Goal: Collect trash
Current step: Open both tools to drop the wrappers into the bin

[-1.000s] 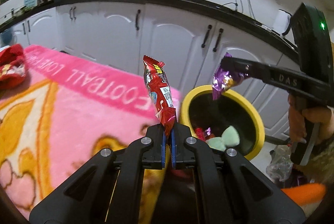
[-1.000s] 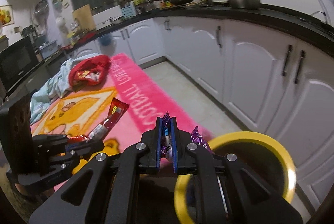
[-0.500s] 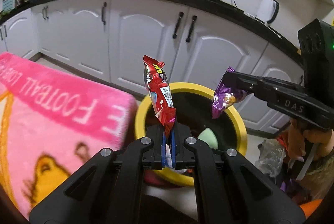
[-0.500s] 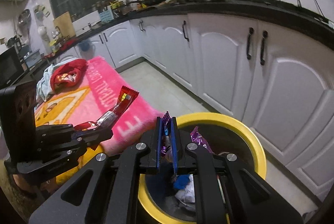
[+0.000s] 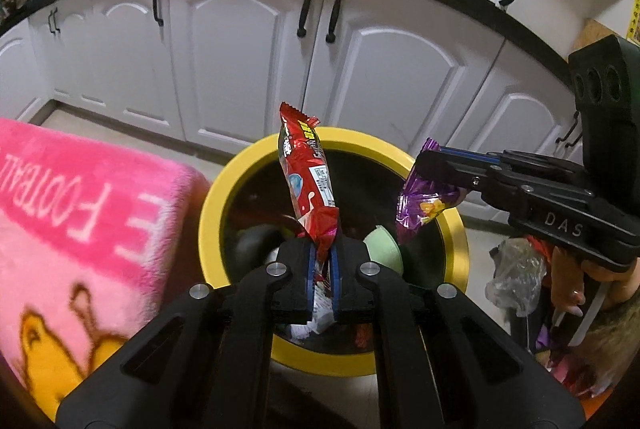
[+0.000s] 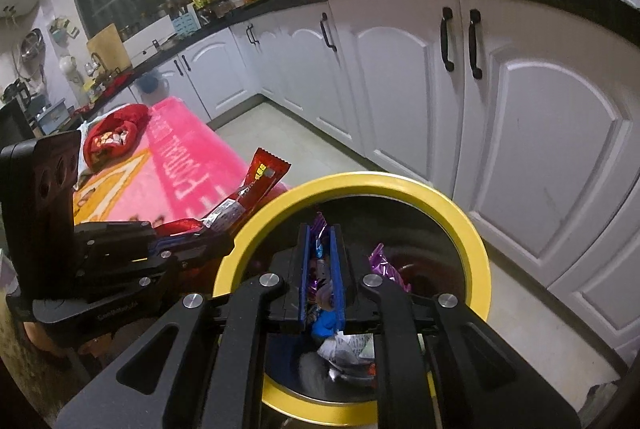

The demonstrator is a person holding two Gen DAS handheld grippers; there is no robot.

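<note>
- Left gripper (image 5: pixel 323 265): jaws pressed together on the lower end of a red snack wrapper (image 5: pixel 306 181). The wrapper stands upright from the fingertips, its top edge tilted slightly left.
- Right gripper (image 6: pixel 320 269): jaws pinching a purple candy wrapper (image 6: pixel 320 249) between the blue pads. In the left wrist view that wrapper hangs down from the fingertips.
- Yellow-rimmed trash bin (image 5: pixel 212 213): directly ahead of and beneath both sets of fingertips. Both wrappers are held over its open mouth, neither touching the rim.
- Bin contents: earlier trash lies inside, including a pale green item (image 5: pixel 382 253) just right of the left gripper's tips and crumpled white paper (image 6: pixel 348 347) below the right gripper's tips.
- Pink blanket (image 5: pixel 80 229): left of the left gripper, its edge just beside the bin.
- White cabinet doors (image 5: pixel 236 61): beyond the bin, closed.
</note>
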